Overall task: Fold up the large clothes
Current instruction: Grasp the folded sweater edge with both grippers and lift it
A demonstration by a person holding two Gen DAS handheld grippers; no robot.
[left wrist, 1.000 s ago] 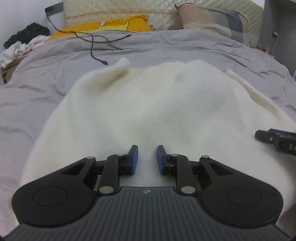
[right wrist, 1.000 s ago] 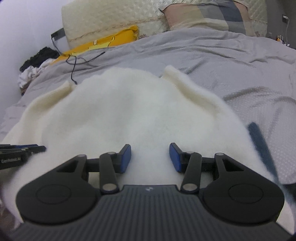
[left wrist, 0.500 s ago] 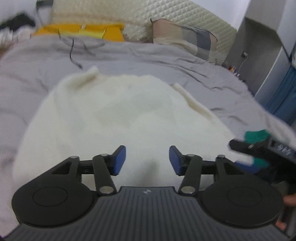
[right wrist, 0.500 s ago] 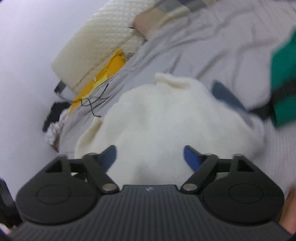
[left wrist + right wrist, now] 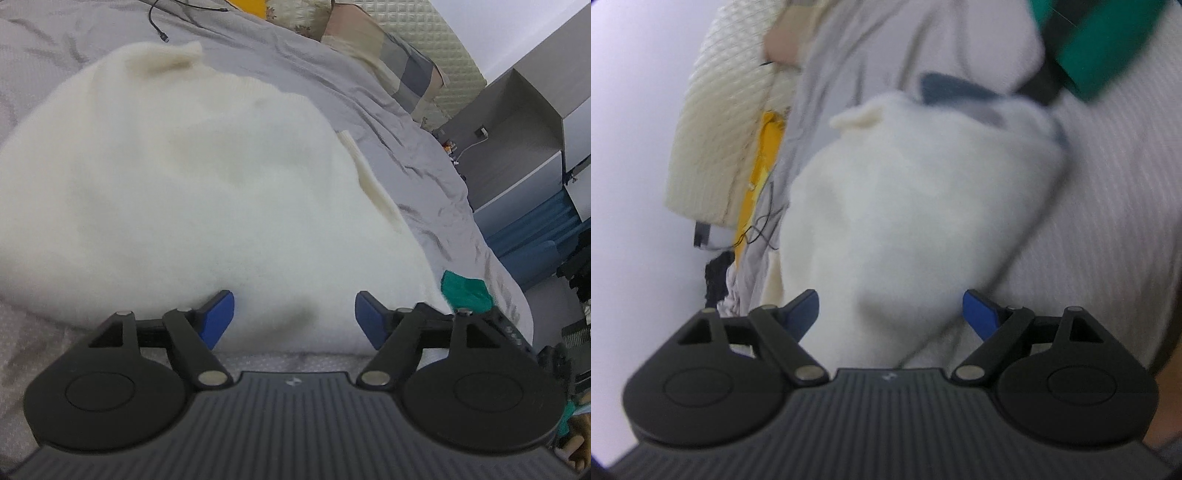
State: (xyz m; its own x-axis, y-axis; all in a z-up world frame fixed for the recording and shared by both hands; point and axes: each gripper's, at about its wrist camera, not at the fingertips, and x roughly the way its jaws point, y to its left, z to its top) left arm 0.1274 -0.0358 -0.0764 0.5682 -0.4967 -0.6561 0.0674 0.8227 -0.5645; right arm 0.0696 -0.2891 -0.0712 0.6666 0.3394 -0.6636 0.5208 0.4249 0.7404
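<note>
Cream sweater (image 5: 192, 192) lies folded on the bed (image 5: 406, 140); left gripper (image 5: 294, 314) and right gripper (image 5: 890, 314), jaws just spread and empty, should pinch its near hem squarely.

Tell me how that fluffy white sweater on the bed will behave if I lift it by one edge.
The white sweater looks soft and thick, so it will likely droop and unfold when lifted. Its fuzzy surface should grip well, not slip. It lies mounded on the grey bedsheet, so pushing probably bunches it.

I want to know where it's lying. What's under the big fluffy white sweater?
The white sweater lies on a grey bedspread, which shows all around its edges. Whatever sits beneath its middle is covered, so that part can't be seen.
</note>
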